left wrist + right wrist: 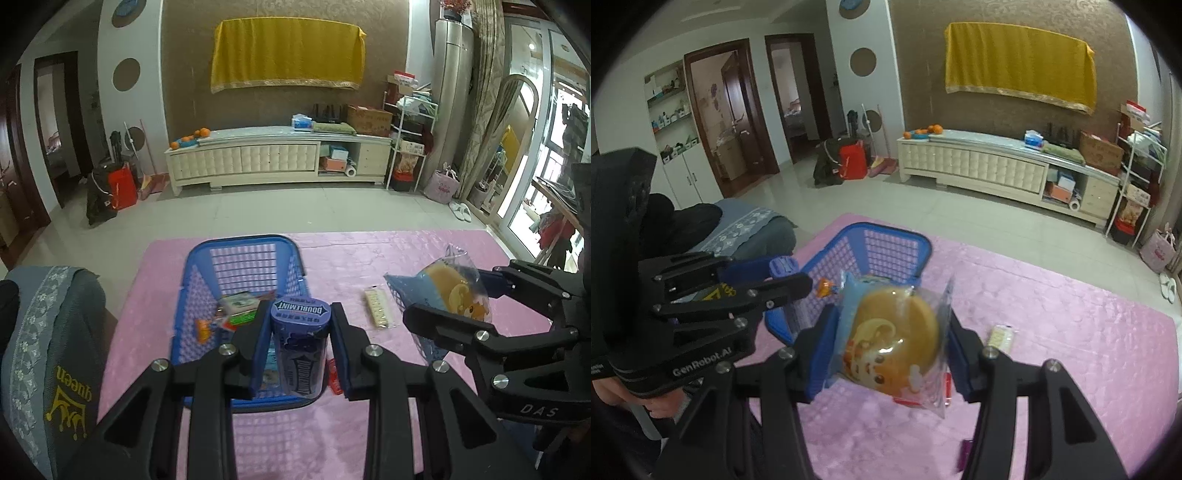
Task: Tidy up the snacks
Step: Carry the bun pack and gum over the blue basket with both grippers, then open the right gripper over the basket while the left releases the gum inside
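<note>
Snacks are riding in both my grippers at once. I am clamping the blue Doublemint gum bottle upright between the pads of my left gripper, right over the near end of the blue basket. My right gripper is squeezing the wrapped round cake by its sides, just beside the basket on the pink tablecloth. A few small packets are already lying inside, while a pale wafer packet is waiting on the cloth. To do this well, I judge I should be lowering the bottle close to the basket floor before easing the pads apart, then bringing the cake over the rim gently, since its soft wrapper could slip or crush.
</note>
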